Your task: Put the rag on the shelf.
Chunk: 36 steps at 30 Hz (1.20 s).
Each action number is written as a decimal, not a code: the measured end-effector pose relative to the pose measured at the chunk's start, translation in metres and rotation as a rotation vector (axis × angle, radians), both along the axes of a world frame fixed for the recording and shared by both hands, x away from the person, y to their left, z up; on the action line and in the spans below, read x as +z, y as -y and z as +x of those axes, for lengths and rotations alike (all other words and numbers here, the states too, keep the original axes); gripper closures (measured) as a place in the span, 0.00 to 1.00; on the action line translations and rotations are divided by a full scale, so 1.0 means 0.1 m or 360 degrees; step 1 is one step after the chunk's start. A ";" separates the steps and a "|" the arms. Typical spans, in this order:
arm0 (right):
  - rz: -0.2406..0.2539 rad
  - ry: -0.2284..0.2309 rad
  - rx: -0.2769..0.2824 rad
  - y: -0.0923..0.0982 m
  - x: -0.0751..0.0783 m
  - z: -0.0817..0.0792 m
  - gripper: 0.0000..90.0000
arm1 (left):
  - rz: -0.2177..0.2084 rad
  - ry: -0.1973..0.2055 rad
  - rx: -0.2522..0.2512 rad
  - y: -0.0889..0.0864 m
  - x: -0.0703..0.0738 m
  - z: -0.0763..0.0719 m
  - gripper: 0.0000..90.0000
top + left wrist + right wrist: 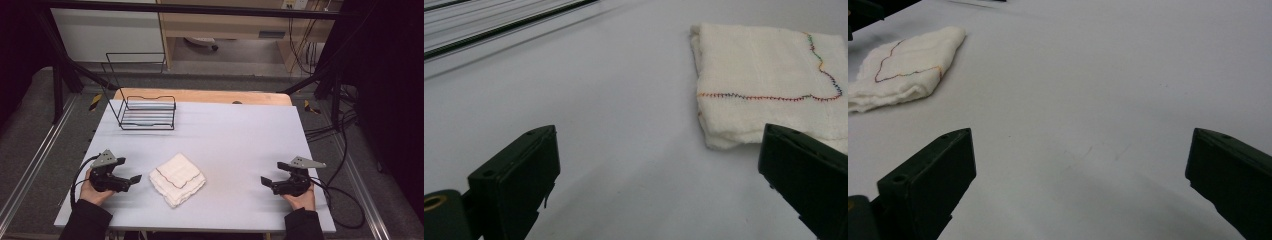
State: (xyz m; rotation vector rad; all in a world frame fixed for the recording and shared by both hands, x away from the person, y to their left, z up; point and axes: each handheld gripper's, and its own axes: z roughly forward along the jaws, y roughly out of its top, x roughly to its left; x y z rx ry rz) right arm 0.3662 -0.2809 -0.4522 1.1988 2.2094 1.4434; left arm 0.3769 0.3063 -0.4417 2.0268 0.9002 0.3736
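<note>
A folded white cloth lies on the table near its front edge, between the two tools and closer to the left one. The left tool rests low over the table just beside the cloth's left corner, its jaws spread wide with nothing between them; in the left gripper view the cloth sits ahead and to the right, one jaw close to its near edge without touching. The right tool is well apart from the cloth, jaws likewise wide open and empty, with bare table between it and the cloth in the right gripper view.

The table top is a smooth, matte, pale grey sheet, with a strip of wood showing along the far edge. Wide open room lies across the middle and right of it. A black wire rack stands at the far left corner, well apart from the cloth.

The cloth is soft, gauzy and thick, folded into a rough square of several layers set diagonally, with a wavy line of multicoloured stitching along its top layer's edge.
</note>
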 end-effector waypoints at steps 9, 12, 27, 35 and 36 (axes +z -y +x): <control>0.0006 0.0001 -0.0002 0.00 0.00 -0.01 0.00 | -0.0003 -0.0001 0.0009 0.01 0.02 0.00 0.04; 0.0008 0.0001 -0.0002 0.00 0.00 0.00 0.01 | -0.0003 -0.0016 0.0018 0.03 0.03 0.01 0.04; -0.0024 -0.0020 0.0022 -0.14 -0.01 0.02 0.01 | 0.0040 -0.0077 0.0043 0.32 0.14 0.13 0.10; -0.0055 -0.0033 0.0051 -0.23 -0.02 0.03 0.01 | 0.0091 -0.0099 0.0058 0.59 0.22 0.27 0.16; -0.0049 -0.0039 0.0047 -0.24 -0.03 0.03 0.01 | 0.0108 -0.0095 0.0055 0.62 0.22 0.29 0.17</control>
